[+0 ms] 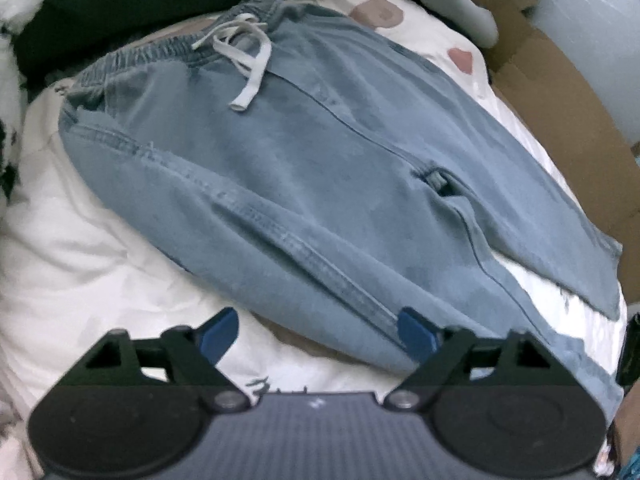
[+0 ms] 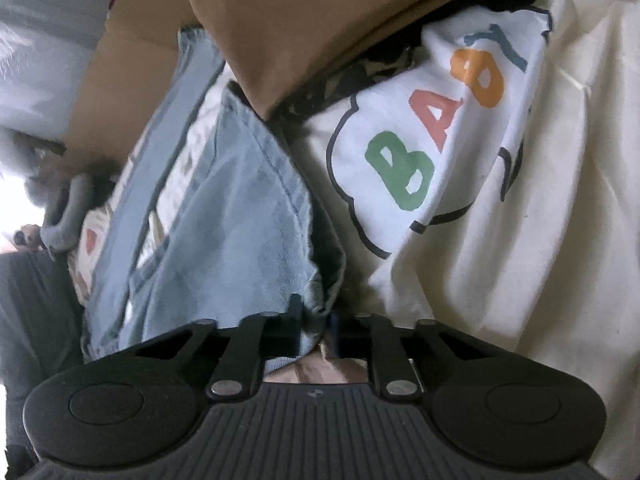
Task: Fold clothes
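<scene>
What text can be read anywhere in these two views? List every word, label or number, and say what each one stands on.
"BABY": big coloured letters, green, pink, orange and blue-grey, inside a black cloud outline on the white printed cloth, right wrist view.

Dark marks on the white bedding, just above the left claw's body: too blurred to read, perhaps only a pattern.

No label or brand can be read on the blue pants.
</scene>
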